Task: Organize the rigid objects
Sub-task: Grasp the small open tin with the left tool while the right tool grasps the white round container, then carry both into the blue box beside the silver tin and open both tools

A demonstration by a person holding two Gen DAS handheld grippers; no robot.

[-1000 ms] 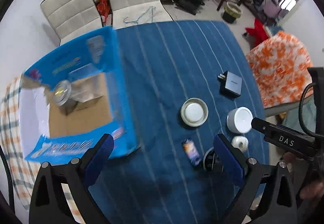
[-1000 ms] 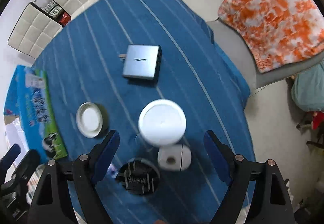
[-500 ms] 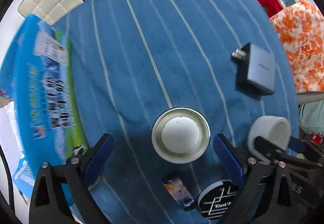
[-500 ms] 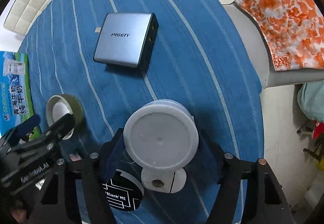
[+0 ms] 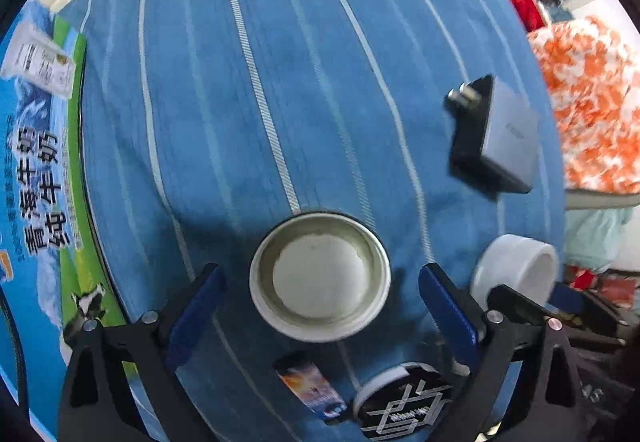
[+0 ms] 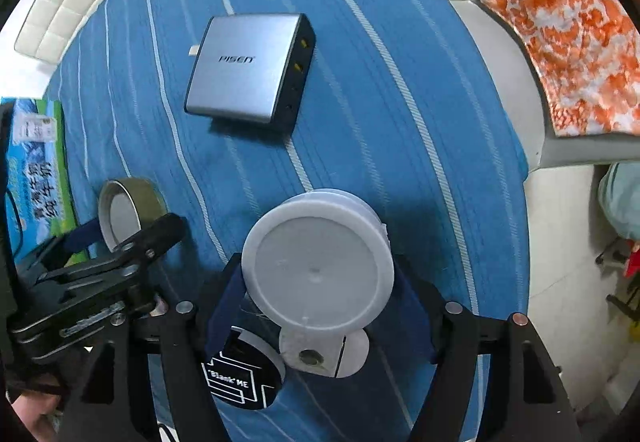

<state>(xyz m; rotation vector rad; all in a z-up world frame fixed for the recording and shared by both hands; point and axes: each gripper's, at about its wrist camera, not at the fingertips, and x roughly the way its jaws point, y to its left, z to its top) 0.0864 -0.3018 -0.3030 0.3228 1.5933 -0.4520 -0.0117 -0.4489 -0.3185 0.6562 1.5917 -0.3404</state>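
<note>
My left gripper (image 5: 320,316) is open, its blue fingers on either side of a white round lid (image 5: 319,276) that lies on the blue striped cloth. My right gripper (image 6: 318,316) has its blue pads against the sides of a white round jar (image 6: 318,274) and looks shut on it. The jar also shows in the left wrist view (image 5: 516,268), and the lid in the right wrist view (image 6: 128,208). A grey charger block (image 6: 250,68) lies farther out on the cloth.
A blue milk carton box (image 5: 36,170) stands at the left. A black round compact (image 5: 404,408), a small printed pack (image 5: 310,386) and a small white reel (image 6: 324,356) lie near the grippers. An orange patterned cushion (image 6: 560,26) is off the table's right edge.
Both grippers have dropped closer to the table. The left moved from the box to straddle the lid. The right closed in around the white jar.
</note>
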